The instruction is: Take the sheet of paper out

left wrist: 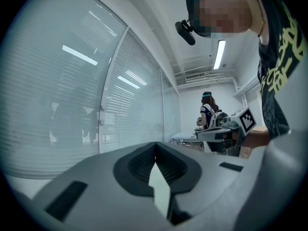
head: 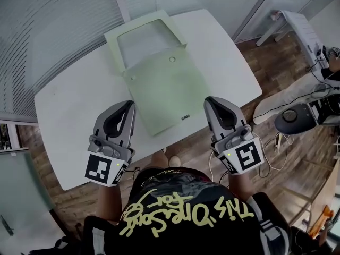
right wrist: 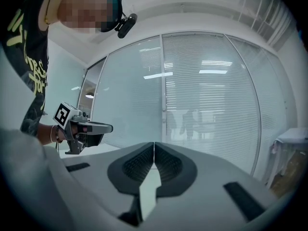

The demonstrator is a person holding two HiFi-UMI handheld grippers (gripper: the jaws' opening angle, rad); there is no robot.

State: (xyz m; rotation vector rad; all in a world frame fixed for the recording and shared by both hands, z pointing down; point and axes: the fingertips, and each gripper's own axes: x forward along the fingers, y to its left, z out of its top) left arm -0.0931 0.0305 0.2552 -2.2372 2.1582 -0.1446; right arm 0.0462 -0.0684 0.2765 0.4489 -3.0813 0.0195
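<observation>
A pale green document folder (head: 169, 92) lies on the white table (head: 69, 121), its flap (head: 144, 36) folded open toward the far edge, a round clasp (head: 172, 59) near the fold. I cannot make out a sheet of paper inside. My left gripper (head: 129, 104) hovers over the table's near left part, just left of the folder, jaws shut and empty (left wrist: 155, 146). My right gripper (head: 209, 100) is at the folder's near right corner, also shut and empty (right wrist: 154, 145). Each gripper view shows the other gripper: the right one (left wrist: 226, 131), the left one (right wrist: 83, 128).
Glass walls with blinds stand beyond the table's far and left sides. On the wooden floor at right lie cables (head: 276, 147) and a round dark device (head: 291, 117). A white bench (head: 297, 25) stands at the far right. Another person (left wrist: 208, 110) stands far off.
</observation>
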